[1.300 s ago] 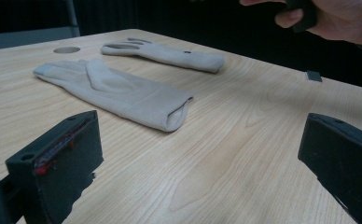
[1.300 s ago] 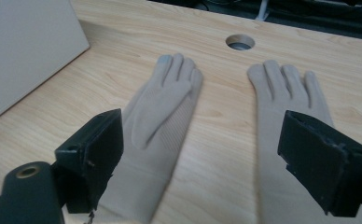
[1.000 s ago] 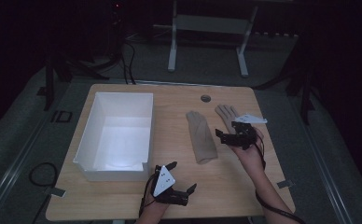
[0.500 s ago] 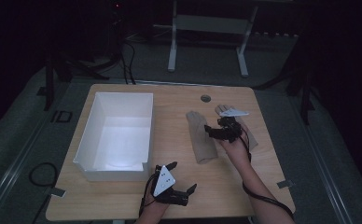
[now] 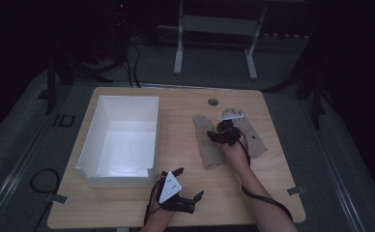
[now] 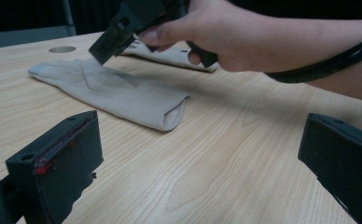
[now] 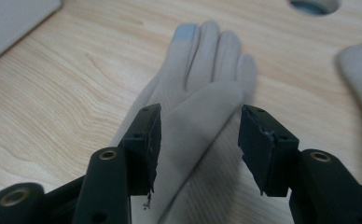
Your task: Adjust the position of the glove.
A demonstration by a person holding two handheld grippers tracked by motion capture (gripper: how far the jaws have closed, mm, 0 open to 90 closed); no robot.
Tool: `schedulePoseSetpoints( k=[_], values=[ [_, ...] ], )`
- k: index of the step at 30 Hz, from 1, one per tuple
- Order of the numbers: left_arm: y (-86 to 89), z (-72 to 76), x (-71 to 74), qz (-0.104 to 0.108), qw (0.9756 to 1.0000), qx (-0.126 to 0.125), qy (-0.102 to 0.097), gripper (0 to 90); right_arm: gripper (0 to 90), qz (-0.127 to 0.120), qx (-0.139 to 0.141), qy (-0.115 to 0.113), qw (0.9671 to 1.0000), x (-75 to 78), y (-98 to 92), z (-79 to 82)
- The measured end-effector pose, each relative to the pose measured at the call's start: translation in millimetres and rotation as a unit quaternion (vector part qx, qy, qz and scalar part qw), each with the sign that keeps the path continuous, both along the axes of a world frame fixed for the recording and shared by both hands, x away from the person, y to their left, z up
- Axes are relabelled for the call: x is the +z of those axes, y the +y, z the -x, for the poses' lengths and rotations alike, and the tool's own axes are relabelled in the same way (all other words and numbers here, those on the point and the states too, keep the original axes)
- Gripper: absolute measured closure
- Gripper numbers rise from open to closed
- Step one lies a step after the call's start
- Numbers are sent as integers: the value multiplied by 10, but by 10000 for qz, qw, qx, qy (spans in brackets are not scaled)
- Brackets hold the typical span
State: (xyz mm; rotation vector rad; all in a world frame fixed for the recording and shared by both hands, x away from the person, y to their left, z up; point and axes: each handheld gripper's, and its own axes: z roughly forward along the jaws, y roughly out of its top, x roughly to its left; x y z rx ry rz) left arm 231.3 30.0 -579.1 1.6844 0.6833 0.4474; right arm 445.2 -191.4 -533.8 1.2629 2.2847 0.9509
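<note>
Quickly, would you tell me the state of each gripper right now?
Left gripper: open, holding nothing.
Right gripper: open, jaws have just been closing astride the glove, not yet pressing it.

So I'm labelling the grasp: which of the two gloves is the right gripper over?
The glove nearer the white box; the right gripper straddles it, the other glove lies beside.

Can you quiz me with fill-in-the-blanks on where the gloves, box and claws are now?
The right claw hangs over the nearer glove with its jaws ____.
The white box lies to the ____ of the gloves in the high view.
The glove's blue-grey fingertip points ____ from the right claw.
The left claw rests by the table's ____ edge.

Missing words: open; left; away; near
</note>
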Motion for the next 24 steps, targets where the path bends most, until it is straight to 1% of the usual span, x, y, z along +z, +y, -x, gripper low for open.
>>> schedulePoseSetpoints(
  k=[1, 2, 3, 4, 6, 8, 10, 14, 17, 19, 21, 23, 24],
  values=[
    [0, 0, 0, 0, 10000, 0, 0, 0, 486, 0, 0, 0, 10000, 0, 0, 0],
    [0, 0, 0, 0, 10000, 0, 0, 0, 486, 16, 0, 48, 10000, -27, 11, -20],
    [0, 0, 0, 4, 10000, -5, 1, 0, 472, 84, -9, 97, 9999, -78, 41, -57],
    [-2, 3, 0, -10, 10000, -10, -4, 1, 471, 85, -23, 113, 9999, -94, 53, -68],
    [-13, 8, 1, -43, 10000, -20, -40, 0, 464, 135, 3, 119, 9998, -132, 78, -90],
    [-17, 10, 1, -56, 10000, -31, -49, 0, 463, 272, 8, 77, 9996, -177, 107, -104],
    [-15, 7, 1, -40, 10000, -28, -36, 0, 462, 219, 25, 92, 9997, -207, 113, -115],
    [-13, 5, 1, -42, 10000, -29, -28, 0, 455, 186, 37, 64, 9998, -225, 118, -130],
    [-13, 5, 1, -42, 10000, -32, -26, 0, 446, 43, 44, 60, 10000, -261, 92, -132],
    [-11, 3, 1, -48, 10000, -34, -20, 0, 456, 5, 68, 33, 10000, -273, 83, -128],
    [-11, 2, 1, -43, 10000, -31, -12, 1, 525, 30, 153, 55, 9999, -267, 85, -127],
    [-11, 1, 1, -45, 10000, -31, -12, 0, 633, 44, 277, 129, 9995, -250, 106, -133],
    [-11, 1, 1, -46, 10000, -31, -13, 0, 672, 32, 304, 143, 9994, -247, 116, -134]
  ],
)
